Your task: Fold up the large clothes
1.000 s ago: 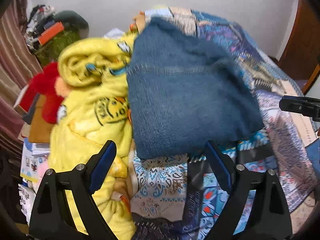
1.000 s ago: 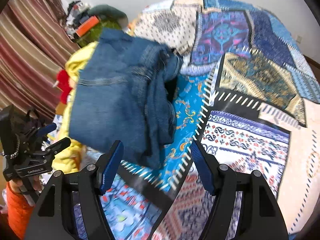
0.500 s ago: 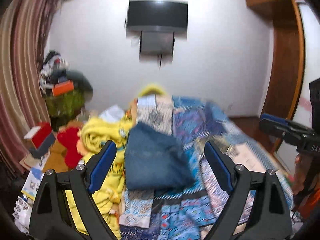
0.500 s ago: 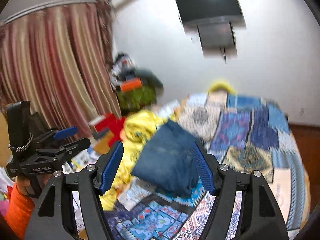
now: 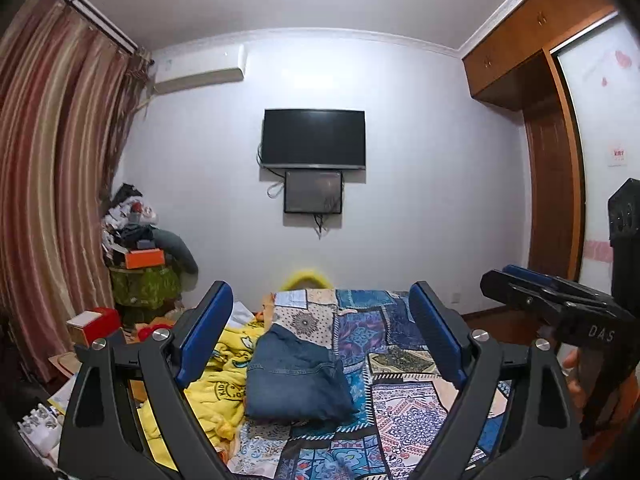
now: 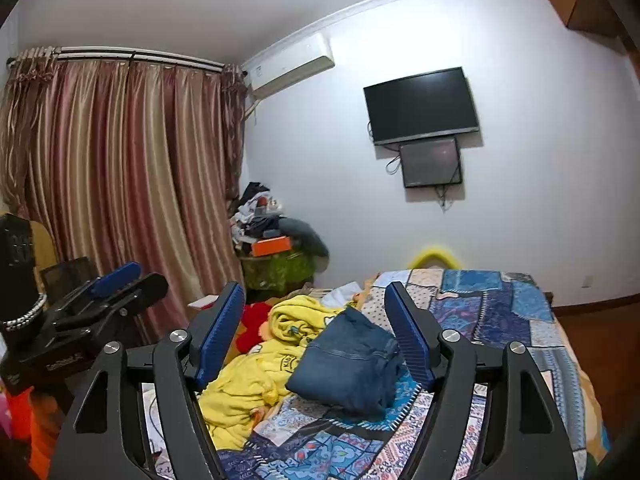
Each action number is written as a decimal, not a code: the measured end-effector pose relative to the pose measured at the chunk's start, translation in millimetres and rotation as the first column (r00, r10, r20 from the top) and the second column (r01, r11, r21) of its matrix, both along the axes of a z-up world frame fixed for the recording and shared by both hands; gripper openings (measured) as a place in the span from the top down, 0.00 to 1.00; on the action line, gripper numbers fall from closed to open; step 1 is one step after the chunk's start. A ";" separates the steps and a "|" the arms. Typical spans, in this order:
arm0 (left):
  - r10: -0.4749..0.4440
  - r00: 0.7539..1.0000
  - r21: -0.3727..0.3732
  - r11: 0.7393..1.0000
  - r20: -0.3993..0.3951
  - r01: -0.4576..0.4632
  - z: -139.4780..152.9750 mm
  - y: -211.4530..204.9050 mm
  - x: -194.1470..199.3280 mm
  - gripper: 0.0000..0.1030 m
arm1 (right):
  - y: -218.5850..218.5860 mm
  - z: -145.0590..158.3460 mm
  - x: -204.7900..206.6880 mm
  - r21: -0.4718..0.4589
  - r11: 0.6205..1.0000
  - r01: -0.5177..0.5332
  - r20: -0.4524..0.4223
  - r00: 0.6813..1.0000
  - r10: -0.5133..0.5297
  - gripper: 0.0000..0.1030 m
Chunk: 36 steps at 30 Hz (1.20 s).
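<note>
The bed (image 5: pixel 404 412), under its patchwork cover, fills the lower part of both views. A crumpled yellow blanket (image 6: pixel 256 384) lies along its curtain side. Just beside the blanket, touching it, sits the folded blue jeans (image 5: pixel 296 376) — a compact denim bundle resting flat on the cover, apparently finished. Above it, well clear of the cloth, hang both tools. The left gripper (image 5: pixel 320 328) has its jaws spread wide with nothing between them. The right gripper (image 6: pixel 316 332) is also spread and empty, its jaws having just been opening a little further.

With both tools free, the step in hand looks like moving on from the jeans to the next large piece, if there is one. To do that well, keep the jaws wide on the way down and pick out a true edge or corner rather than a bunched middle — and steer around the denim stack so the fold is not dragged open.
</note>
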<state>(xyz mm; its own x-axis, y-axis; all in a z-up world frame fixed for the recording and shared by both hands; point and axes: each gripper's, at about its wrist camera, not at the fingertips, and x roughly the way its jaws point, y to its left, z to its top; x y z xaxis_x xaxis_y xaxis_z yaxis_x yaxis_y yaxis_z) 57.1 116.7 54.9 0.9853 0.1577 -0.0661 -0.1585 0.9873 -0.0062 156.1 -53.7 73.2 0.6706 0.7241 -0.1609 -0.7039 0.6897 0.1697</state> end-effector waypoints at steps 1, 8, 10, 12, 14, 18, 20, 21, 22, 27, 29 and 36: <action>0.012 1.000 0.009 1.000 0.000 -0.012 -1.9 -2.9 -2.0 0.12 | -0.4 -0.8 -2.1 -0.001 1.000 0.006 0.003 1.000 -0.006 0.23; 0.054 0.998 0.021 0.998 -0.015 -0.053 -11.6 -20.1 -12.9 0.01 | -3.5 -5.1 -9.7 -0.026 0.998 0.062 0.016 0.998 -0.062 0.00; 0.052 0.998 0.012 0.999 -0.020 -0.052 -12.6 -19.5 -13.1 0.01 | -8.3 -6.3 -12.5 -0.023 0.996 0.083 0.018 0.996 -0.082 0.00; 0.050 0.998 0.006 0.999 -0.022 -0.050 -13.2 -19.8 -13.8 0.01 | -9.4 -7.1 -12.1 -0.023 0.996 0.084 0.009 0.996 -0.084 0.00; 0.051 0.998 0.000 0.999 -0.021 -0.051 -13.7 -17.9 -14.0 0.01 | -10.7 -7.6 -10.3 -0.022 0.996 0.086 -0.001 0.996 -0.086 0.00; 0.055 0.998 -0.009 0.998 -0.021 -0.055 -14.2 -16.5 -13.9 0.01 | -14.6 -11.9 -11.9 -0.026 0.995 0.093 0.001 0.996 -0.093 0.00; 0.054 0.998 -0.011 0.998 -0.027 -0.055 -16.3 -17.4 -13.1 0.01 | -15.0 -12.5 -12.1 -0.026 0.995 0.092 0.000 0.996 -0.092 0.00; 0.056 0.998 -0.011 0.998 -0.029 -0.056 -16.8 -17.0 -12.4 0.01 | -14.9 -12.7 -12.5 -0.027 0.995 0.091 -0.001 0.996 -0.091 0.00; 0.056 0.998 -0.012 0.998 -0.031 -0.057 -17.1 -16.7 -11.8 0.01 | -15.4 -13.4 -13.3 -0.029 0.995 0.091 -0.001 0.996 -0.091 0.00; 0.058 0.998 -0.013 0.998 -0.039 -0.059 -20.1 -17.4 -10.8 0.01 | -14.7 -14.9 -15.2 -0.042 0.995 0.092 0.001 0.996 -0.092 0.00; 0.060 0.997 -0.013 0.998 -0.044 -0.060 -20.7 -16.3 -9.7 0.01 | -14.1 -15.8 -15.3 -0.046 0.995 0.093 -0.001 0.996 -0.093 0.00; 0.067 0.996 -0.012 0.998 -0.058 -0.067 -23.8 -16.4 -6.8 0.01 | -15.3 -16.8 -13.8 -0.048 0.995 0.091 -0.012 0.996 -0.091 0.00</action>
